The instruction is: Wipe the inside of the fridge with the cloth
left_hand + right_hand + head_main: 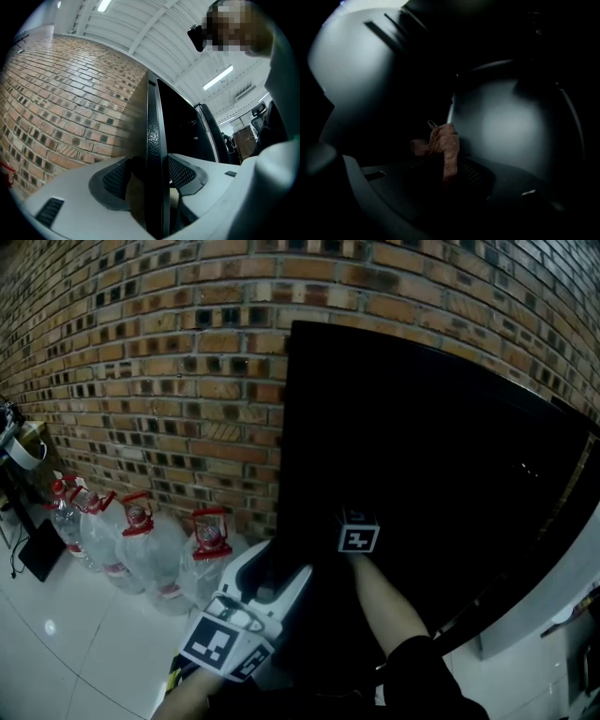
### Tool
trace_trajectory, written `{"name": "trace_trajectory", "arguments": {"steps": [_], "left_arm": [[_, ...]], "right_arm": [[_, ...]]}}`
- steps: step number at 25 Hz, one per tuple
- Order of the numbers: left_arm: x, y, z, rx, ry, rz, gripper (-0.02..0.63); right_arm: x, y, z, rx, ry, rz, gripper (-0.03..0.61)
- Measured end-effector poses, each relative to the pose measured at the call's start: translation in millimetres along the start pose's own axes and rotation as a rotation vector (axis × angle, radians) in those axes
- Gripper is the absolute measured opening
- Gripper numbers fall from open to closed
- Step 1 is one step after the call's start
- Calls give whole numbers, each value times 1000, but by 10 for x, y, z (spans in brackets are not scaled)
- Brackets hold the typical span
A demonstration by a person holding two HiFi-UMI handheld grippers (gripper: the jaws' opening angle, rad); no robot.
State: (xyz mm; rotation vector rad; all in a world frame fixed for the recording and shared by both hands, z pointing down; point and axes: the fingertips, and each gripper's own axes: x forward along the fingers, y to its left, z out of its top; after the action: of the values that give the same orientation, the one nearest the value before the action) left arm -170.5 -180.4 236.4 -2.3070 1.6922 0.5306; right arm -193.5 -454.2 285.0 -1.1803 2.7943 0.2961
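Note:
The black fridge (422, 456) fills the middle of the head view, standing against a brick wall. My left gripper (272, 582) reaches to its left edge. In the left gripper view, that gripper (150, 176) has its two jaws on either side of the thin black door edge (154, 140), with the pads (117, 178) against it. My right gripper (358, 538) reaches into the dark fridge, and only its marker cube and the forearm show. In the right gripper view, the right gripper (447, 173) is shut on a brown knitted cloth (446, 145) that sticks up in front of a pale inner wall (511, 122).
Several large water bottles with red caps (141, 540) stand on the white tiled floor (56, 652) left of the fridge, against the brick wall (141, 352). A black flat object (37, 549) leans at the far left. A white unit (553, 587) stands to the right.

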Motion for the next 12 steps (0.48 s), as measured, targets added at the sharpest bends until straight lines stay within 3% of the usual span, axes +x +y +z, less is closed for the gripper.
{"name": "trace_trajectory", "arguments": {"steps": [4, 12], "left_arm": [[11, -7, -1, 3, 1, 0, 245], [0, 5, -3, -4, -6, -1, 247]], "right_arm": [[65, -14, -43, -65, 1, -29, 75], [-37, -267, -91, -61, 11, -39, 75]]}}
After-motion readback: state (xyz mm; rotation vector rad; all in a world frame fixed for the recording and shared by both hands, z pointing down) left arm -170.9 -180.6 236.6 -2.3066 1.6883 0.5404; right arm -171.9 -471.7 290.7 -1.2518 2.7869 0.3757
